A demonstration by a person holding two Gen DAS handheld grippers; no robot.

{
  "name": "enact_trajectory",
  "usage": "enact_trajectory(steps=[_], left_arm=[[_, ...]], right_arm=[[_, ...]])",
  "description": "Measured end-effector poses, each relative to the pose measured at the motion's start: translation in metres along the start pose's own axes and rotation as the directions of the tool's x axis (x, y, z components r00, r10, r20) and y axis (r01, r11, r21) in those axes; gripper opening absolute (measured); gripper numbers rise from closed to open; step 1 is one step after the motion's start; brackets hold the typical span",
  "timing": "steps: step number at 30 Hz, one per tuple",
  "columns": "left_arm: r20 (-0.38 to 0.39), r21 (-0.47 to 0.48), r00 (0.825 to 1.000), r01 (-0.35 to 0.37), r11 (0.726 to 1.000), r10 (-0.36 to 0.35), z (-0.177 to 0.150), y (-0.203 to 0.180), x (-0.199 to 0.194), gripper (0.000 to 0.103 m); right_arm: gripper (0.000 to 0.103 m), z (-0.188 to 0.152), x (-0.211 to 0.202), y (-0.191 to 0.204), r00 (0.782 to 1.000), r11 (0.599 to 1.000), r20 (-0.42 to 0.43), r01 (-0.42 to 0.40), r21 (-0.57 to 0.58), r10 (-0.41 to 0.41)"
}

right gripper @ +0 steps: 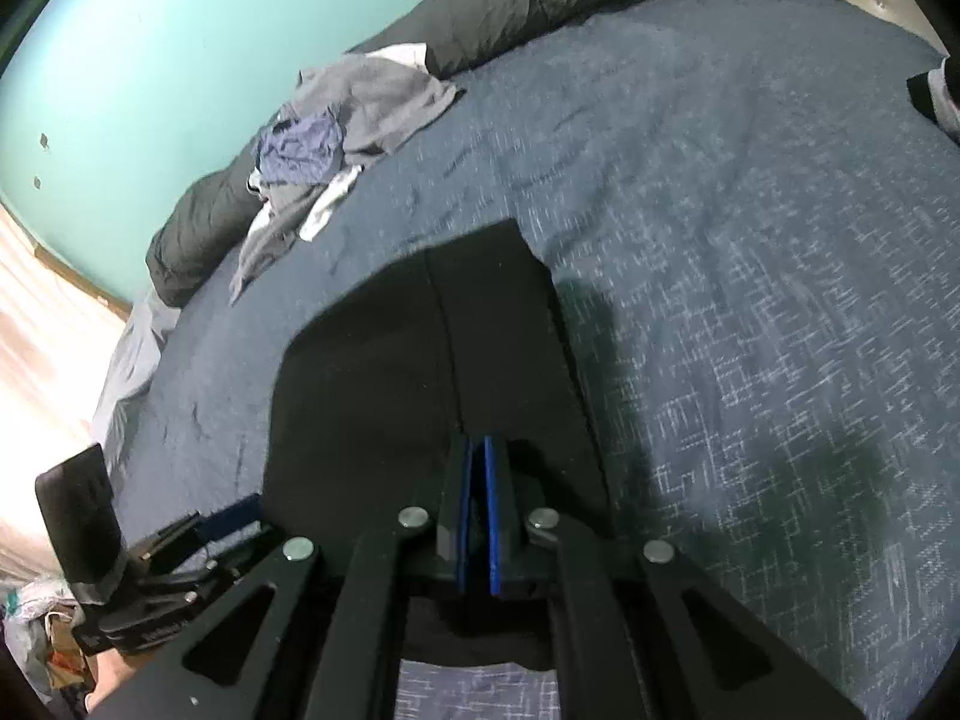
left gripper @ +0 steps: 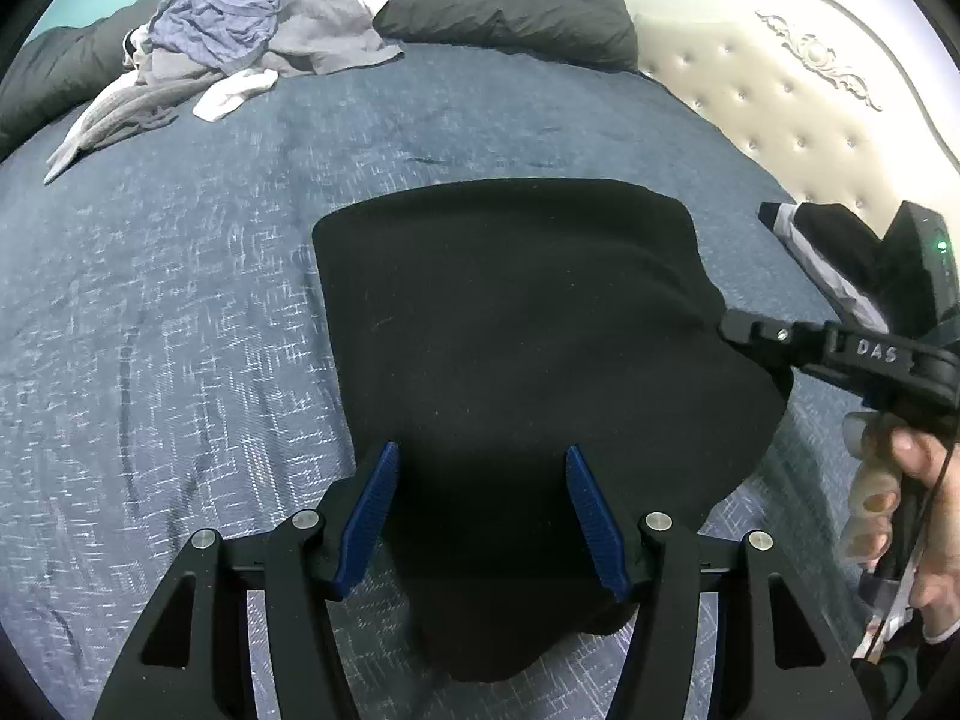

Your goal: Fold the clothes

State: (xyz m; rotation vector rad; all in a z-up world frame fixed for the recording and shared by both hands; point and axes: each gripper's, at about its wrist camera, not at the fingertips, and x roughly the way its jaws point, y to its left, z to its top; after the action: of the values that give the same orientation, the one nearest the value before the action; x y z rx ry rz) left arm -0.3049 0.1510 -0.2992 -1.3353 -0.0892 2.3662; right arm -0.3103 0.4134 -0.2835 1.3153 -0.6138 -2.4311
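Observation:
A black garment (left gripper: 516, 324) lies spread flat on the blue patterned bedspread (left gripper: 180, 312), its near end bunched under my left gripper. My left gripper (left gripper: 481, 451) is open, its blue pads (left gripper: 369, 516) straddling the garment's near part without pinching it. My right gripper (left gripper: 735, 327) comes in from the right, held by a hand (left gripper: 918, 480), and pinches the garment's right edge. In the right wrist view the right gripper (right gripper: 478, 441) is shut on the black garment (right gripper: 420, 354), with cloth between the blue pads. The left gripper (right gripper: 228, 519) shows at lower left.
A pile of grey, blue and white clothes (left gripper: 240, 42) lies at the bed's far left, also seen as the pile (right gripper: 336, 126). Dark pillows (left gripper: 510, 6) line the far edge. A tufted headboard (left gripper: 780, 78) stands right. A folded black-and-white garment (left gripper: 828, 252) lies beside it.

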Motion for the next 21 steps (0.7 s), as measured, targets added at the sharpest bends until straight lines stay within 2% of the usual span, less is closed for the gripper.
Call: enact_trajectory(steps=[4, 9, 12, 17, 21], left_arm=[[-0.003, -0.003, 1.0, 0.007, 1.0, -0.007, -0.001, 0.002, 0.0, 0.062], [-0.006, -0.006, 1.0, 0.014, 1.0, -0.014, -0.003, 0.004, 0.002, 0.062], [-0.008, -0.004, 1.0, 0.011, 1.0, -0.011, -0.003, 0.004, 0.002, 0.062], [-0.001, -0.026, 1.0, 0.025, 0.999, -0.025, -0.004, 0.01, -0.003, 0.062], [0.016, -0.046, 0.999, 0.034, 0.998, -0.033, -0.006, 0.018, -0.016, 0.065]], right_arm=[[0.002, -0.007, -0.01, 0.004, 1.0, 1.0, 0.027, -0.002, 0.001, 0.002], [0.002, -0.02, 0.001, 0.001, 0.999, 0.999, 0.011, 0.033, -0.009, -0.033], [0.002, -0.021, 0.001, -0.002, 0.999, 1.0, 0.015, 0.028, 0.006, -0.028], [0.007, -0.026, -0.021, -0.004, 0.996, 0.996, 0.078, -0.041, 0.082, 0.034], [0.008, -0.049, -0.041, -0.01, 0.99, 0.979, 0.113, -0.1, 0.176, 0.081]])
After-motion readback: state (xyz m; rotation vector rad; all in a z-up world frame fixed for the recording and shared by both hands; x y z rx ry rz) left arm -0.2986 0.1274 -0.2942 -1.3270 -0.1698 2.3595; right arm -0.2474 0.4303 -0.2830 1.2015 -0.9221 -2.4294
